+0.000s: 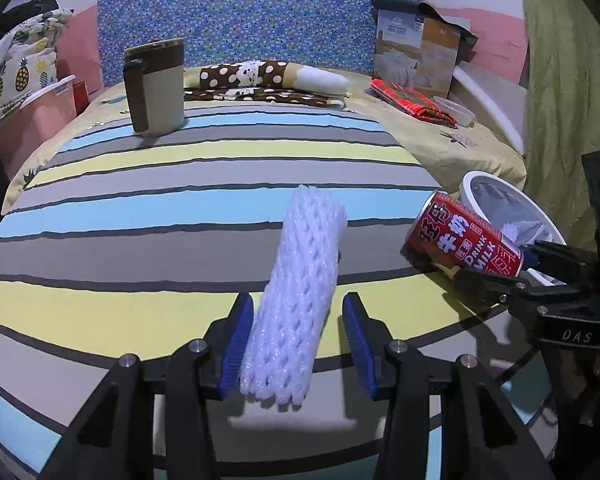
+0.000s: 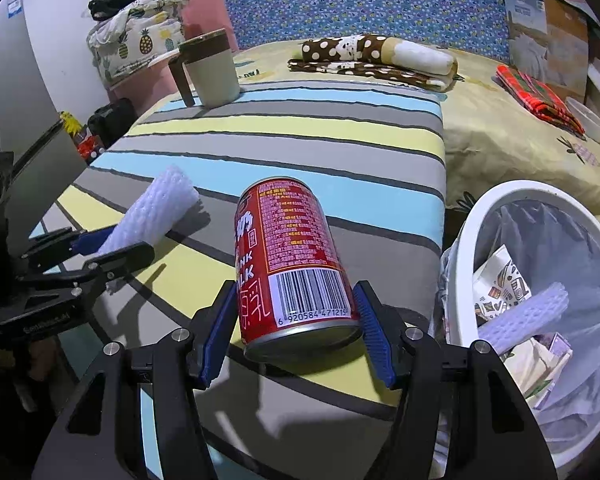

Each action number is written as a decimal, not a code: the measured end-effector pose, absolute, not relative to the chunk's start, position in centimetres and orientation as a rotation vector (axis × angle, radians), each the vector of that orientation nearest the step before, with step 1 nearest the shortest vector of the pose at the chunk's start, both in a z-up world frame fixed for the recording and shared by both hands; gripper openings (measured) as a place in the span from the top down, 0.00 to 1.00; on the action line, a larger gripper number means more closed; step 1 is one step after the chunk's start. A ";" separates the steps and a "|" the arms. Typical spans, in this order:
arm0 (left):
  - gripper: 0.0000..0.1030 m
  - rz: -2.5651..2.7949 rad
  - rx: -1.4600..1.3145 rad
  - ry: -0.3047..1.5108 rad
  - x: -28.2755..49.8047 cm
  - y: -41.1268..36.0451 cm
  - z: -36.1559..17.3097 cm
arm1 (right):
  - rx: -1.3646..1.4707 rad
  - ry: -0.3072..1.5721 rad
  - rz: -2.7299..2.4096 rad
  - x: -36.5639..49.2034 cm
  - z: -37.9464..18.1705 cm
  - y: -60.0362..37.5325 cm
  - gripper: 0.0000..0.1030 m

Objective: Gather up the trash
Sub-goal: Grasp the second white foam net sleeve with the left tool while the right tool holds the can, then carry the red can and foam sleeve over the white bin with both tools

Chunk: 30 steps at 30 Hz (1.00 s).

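Observation:
A white foam net sleeve lies on the striped cushion. My left gripper is open around its near end, the left pad touching it, the right pad apart. It also shows in the right wrist view. A red milk can lies on its side near the cushion's right edge. My right gripper is open, with a blue pad on either side of the can's bottom end. The can shows in the left wrist view. A white trash bin with a clear liner stands to the right, holding paper and another foam sleeve.
A beige and brown mug stands at the cushion's far left. Folded polka-dot cloth, a red plaid cloth, a plastic tub and a cardboard box lie farther back on the bed. Pineapple-print bedding is at the left.

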<state>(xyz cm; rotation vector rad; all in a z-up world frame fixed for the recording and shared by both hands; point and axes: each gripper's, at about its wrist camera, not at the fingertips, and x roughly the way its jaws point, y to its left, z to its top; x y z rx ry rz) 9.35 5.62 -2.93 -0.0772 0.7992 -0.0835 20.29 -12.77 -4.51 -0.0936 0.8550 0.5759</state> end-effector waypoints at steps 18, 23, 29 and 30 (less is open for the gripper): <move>0.80 -0.065 -0.113 0.805 7.4 3.2 -1.7 | -0.059 0.821 0.596 18.2 -3.0 -13.1 0.47; 0.80 -0.075 -0.116 0.787 7.0 2.7 -0.8 | -0.043 0.798 0.592 17.7 -2.2 -13.7 0.47; 0.80 -0.089 -0.129 0.776 6.9 2.1 -0.1 | -0.010 0.763 0.562 17.4 -1.1 -15.3 0.47; 0.80 -0.093 -0.129 0.774 6.9 2.0 0.0 | -0.005 0.758 0.556 17.4 -1.0 -15.5 0.47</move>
